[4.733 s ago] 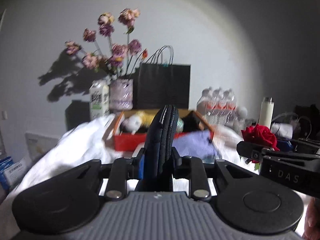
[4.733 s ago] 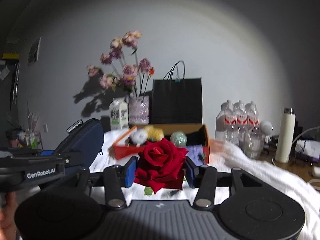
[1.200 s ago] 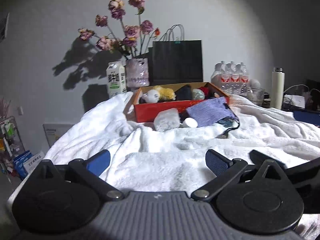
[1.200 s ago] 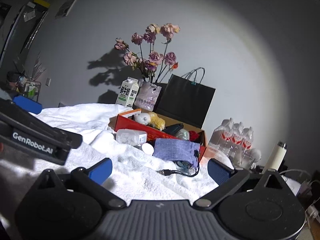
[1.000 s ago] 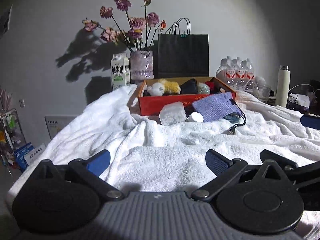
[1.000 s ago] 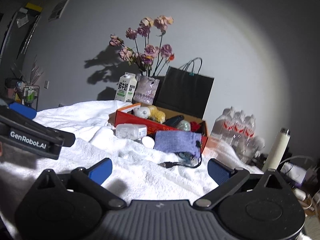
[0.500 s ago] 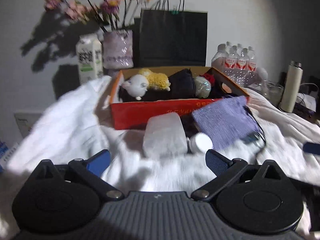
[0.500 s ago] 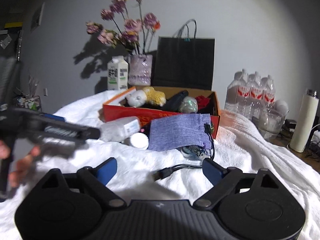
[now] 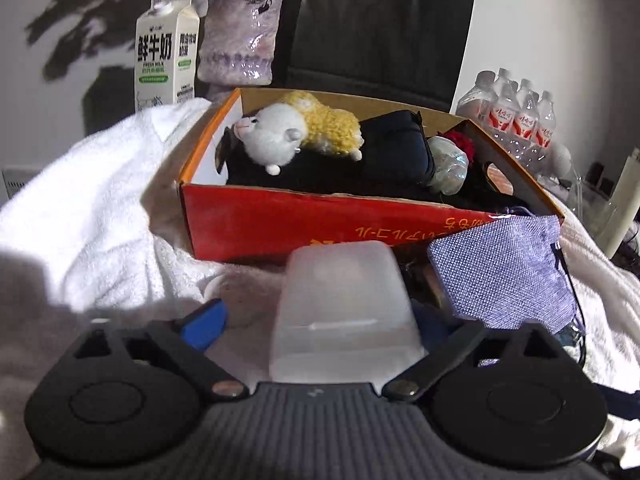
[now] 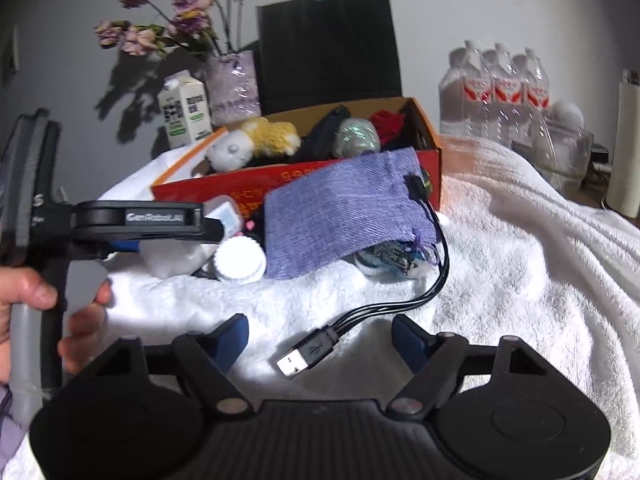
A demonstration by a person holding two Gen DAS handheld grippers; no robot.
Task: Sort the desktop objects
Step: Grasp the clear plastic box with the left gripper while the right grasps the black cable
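Note:
A translucent plastic box (image 9: 344, 312) lies on the white towel (image 9: 100, 208) in front of the red cardboard box (image 9: 320, 220). My left gripper (image 9: 320, 324) straddles it with jaws closing; the left pad (image 9: 204, 324) stands apart from the plastic box. A purple pouch (image 10: 340, 216) leans on the red cardboard box (image 10: 434, 168), and a black USB cable (image 10: 304, 354) runs out from under it. My right gripper (image 10: 322, 336) is closing with the plug between its fingers, untouched. A plush sheep (image 9: 276, 140), a dark case (image 9: 400, 148) and a red rose (image 10: 388, 122) lie inside.
A white round cap (image 10: 240, 260) lies beside the pouch. Behind the red box stand a milk carton (image 9: 166, 48), a vase (image 9: 240, 36) and a black paper bag (image 9: 380, 32). Water bottles (image 10: 496, 92) and a white flask (image 10: 624, 144) stand at the right. A hand (image 10: 24, 292) holds the left gripper.
Both grippers moved forward toward the red box and narrowed. The left one now has the plastic box between its fingers, the right one the USB plug. The case and rose held earlier lie in the box.

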